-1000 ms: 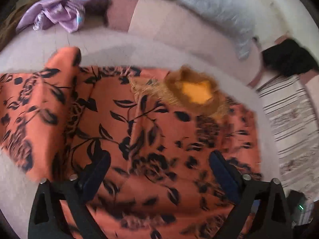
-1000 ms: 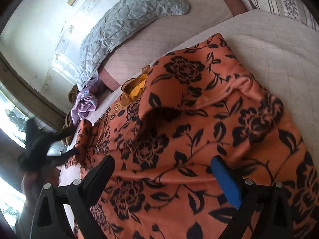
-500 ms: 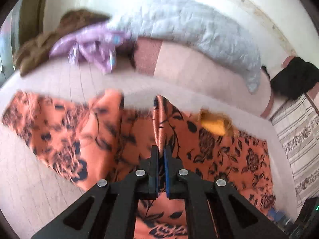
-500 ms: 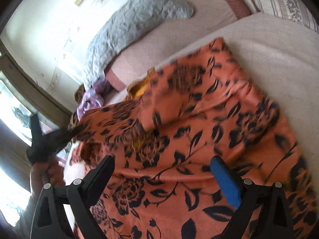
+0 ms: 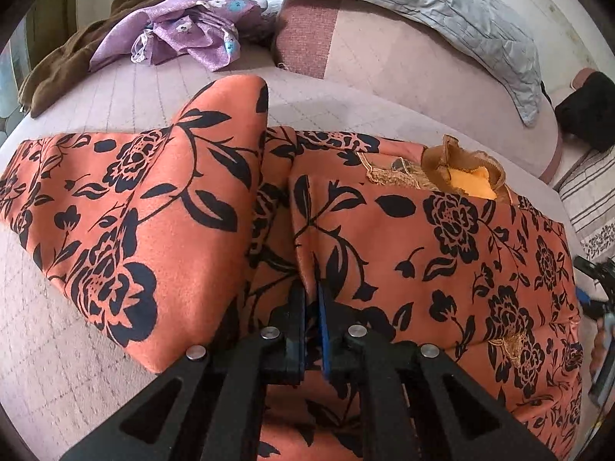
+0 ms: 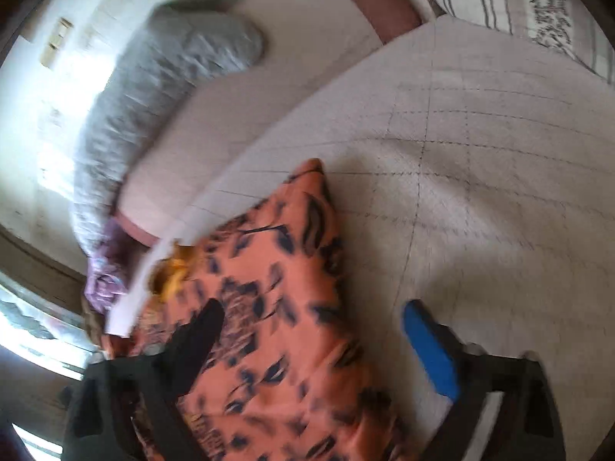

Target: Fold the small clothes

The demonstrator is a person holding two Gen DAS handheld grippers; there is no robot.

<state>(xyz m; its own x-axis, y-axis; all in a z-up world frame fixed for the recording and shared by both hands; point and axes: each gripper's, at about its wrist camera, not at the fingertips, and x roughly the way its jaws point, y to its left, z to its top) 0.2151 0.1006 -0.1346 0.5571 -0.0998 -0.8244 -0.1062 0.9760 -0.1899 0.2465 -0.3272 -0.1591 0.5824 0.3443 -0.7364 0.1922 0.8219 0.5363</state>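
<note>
The orange garment (image 5: 442, 238), printed with black flowers and leaves, lies spread across the pale quilted bed cover (image 5: 69, 345). A frilled yellow collar (image 5: 469, 182) shows at its far edge. On the left side of the left wrist view, one flap (image 5: 184, 207) is turned over and lies on top of the rest, its corner pointing towards the far side of the bed.

The left gripper (image 5: 312, 296) has its two fingers (image 5: 296, 330) pressed together on a raised ridge of the orange fabric near the middle of the garment; only a thin pinch of cloth sits between the black pad and the blue one.

The right gripper (image 6: 311, 330) appears in a blurred view. Its jaws are closing but stand well apart. The black finger (image 6: 200, 338) lies over the orange fabric, while the blue finger (image 6: 430, 349) is over the bare bed cover just beside the garment's edge. That edge of the cloth lies in the gap between them, and neither pad visibly presses on it.

Beyond the garment, a purple flowered cloth (image 5: 184, 30) and a brown cloth (image 5: 77, 53) lie at the far left of the bed, and a grey quilted blanket (image 5: 403, 4) is draped along the back. A striped pillow (image 6: 511, 4) sits at the far right.
</note>
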